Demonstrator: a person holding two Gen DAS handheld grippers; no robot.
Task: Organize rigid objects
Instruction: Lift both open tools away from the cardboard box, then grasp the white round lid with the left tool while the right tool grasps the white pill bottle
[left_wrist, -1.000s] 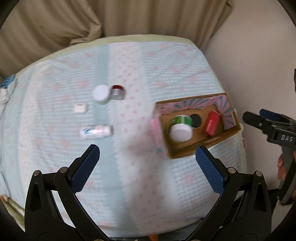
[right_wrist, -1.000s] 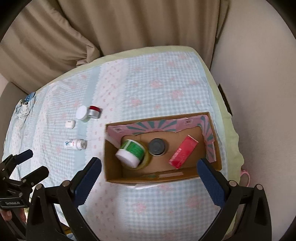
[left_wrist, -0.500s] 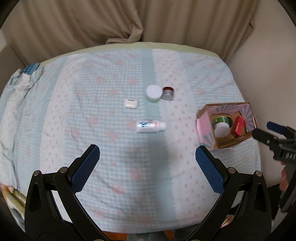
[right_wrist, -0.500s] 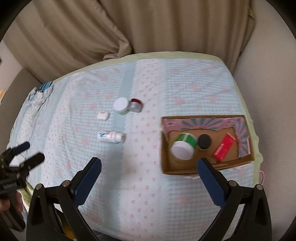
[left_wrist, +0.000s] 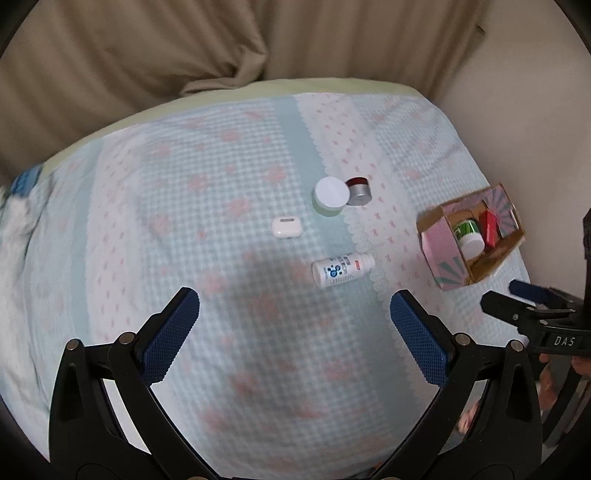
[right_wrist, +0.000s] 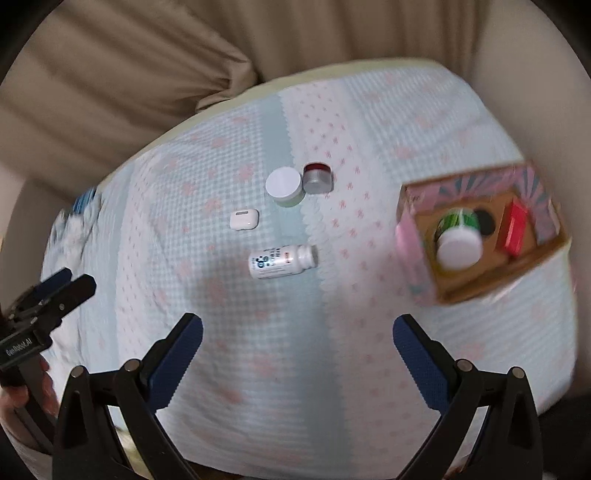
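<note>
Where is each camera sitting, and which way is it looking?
Left wrist: rides on the left gripper, looks down over the bed at the white bottle; its open jaws show, the right gripper at right.
Right wrist: rides on the right gripper, same way, cardboard box nearer; open jaws show, left gripper at left.
Shared: bottle, box, earbud case.

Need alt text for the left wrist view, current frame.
Open left gripper hovers over a checked cloth holding four loose items: a lying white bottle, an earbud case, a white-lidded jar touching a silver jar. A part-filled box sits right, beyond the right gripper.
</note>
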